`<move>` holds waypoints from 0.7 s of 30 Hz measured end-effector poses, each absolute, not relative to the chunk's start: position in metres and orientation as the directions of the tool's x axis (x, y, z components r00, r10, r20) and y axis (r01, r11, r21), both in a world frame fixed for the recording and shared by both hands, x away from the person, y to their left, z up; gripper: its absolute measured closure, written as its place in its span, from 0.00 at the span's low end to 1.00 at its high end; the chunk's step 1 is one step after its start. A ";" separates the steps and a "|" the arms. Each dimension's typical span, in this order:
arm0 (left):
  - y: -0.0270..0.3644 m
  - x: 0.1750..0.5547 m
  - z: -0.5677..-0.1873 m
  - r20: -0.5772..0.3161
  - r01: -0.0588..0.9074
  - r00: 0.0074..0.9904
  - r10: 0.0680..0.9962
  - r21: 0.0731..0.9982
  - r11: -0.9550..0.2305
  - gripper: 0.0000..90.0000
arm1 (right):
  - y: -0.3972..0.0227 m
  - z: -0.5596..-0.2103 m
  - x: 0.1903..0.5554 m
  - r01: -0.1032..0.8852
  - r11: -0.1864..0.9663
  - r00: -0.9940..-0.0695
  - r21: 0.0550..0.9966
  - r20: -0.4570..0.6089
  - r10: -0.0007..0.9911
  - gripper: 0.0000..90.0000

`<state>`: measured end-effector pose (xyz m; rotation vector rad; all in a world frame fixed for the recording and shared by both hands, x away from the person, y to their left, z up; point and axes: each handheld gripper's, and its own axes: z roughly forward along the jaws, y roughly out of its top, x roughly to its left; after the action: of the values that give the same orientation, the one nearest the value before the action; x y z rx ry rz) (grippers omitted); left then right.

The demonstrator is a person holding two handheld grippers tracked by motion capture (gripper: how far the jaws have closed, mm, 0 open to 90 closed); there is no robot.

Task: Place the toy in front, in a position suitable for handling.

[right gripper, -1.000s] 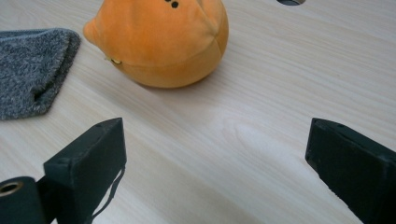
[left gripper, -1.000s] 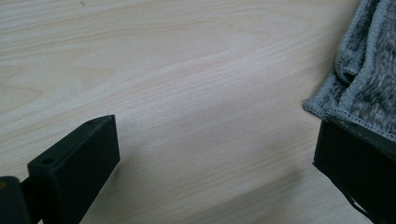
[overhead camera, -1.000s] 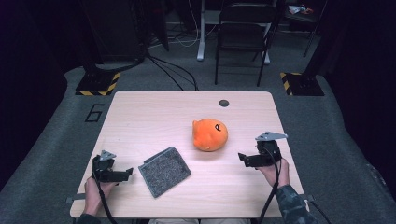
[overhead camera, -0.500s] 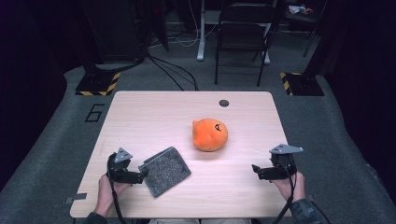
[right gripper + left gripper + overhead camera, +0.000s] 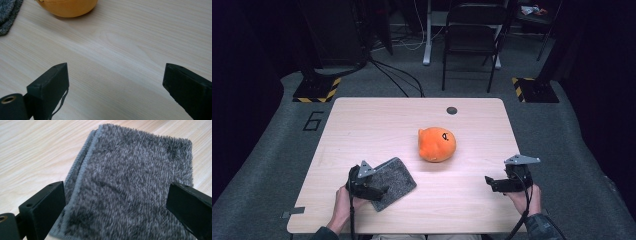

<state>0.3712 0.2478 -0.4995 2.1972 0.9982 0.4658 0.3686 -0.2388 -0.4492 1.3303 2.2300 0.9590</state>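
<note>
While the left gripper [image 5: 117,202] hangs with jaws spread wide over the near end of the grey cloth [image 5: 135,182], the step looks like the approach to a grasp; next it should drop and pinch the cloth's edge; the right gripper [image 5: 115,82], also spread wide, holds nothing; bare table [image 5: 472,200] lies between them, the orange toy [image 5: 437,144] well ahead.

orange plush [image 5: 67,7] cut off by top edge; grey cloth [image 5: 130,187] near end cropped

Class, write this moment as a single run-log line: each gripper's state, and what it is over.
left gripper: open, jaws straddling folded grey towel | right gripper: open, over bare table | orange plush toy: untouched, mid-table
</note>
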 end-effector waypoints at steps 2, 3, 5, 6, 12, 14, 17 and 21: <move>0.245 0.373 -0.501 0.037 0.526 0.633 0.773 0.711 -0.466 0.03 | -0.239 -0.449 0.369 0.621 0.320 -0.483 0.715 0.028 0.875 0.06; 0.244 0.376 -0.500 0.034 0.527 0.639 0.769 0.709 -0.469 0.03 | -0.240 -0.449 0.369 0.622 0.321 -0.483 0.714 0.027 0.875 0.07; 0.240 0.379 -0.501 0.036 0.523 0.645 0.763 0.707 -0.476 0.04 | -0.240 -0.449 0.369 0.623 0.322 -0.484 0.712 0.028 0.875 0.07; 0.238 0.380 -0.502 0.038 0.526 0.651 0.758 0.698 -0.486 0.05 | -0.239 -0.449 0.369 0.625 0.322 -0.485 0.711 0.030 0.874 0.07; 0.230 0.383 -0.516 0.033 0.540 0.680 0.732 0.653 -0.531 0.19 | -0.240 -0.451 0.370 0.642 0.324 -0.485 0.695 0.041 0.874 0.07; 0.232 0.381 -0.517 0.019 0.537 0.681 0.732 0.667 -0.516 0.26 | -0.241 -0.453 0.371 0.643 0.330 -0.491 0.692 0.041 0.870 0.07; 0.233 0.378 -0.515 0.020 0.522 0.687 0.726 0.682 -0.512 0.44 | -0.240 -0.454 0.371 0.656 0.327 -0.489 0.680 0.053 0.870 0.08; 0.236 0.376 -0.516 0.021 0.512 0.683 0.730 0.700 -0.499 0.69 | -0.239 -0.453 0.370 0.652 0.339 -0.495 0.678 0.042 0.868 0.08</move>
<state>0.3759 0.2360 -0.5156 2.2118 0.9478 0.4133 0.3705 -0.2391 -0.4531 1.3503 2.2816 0.9249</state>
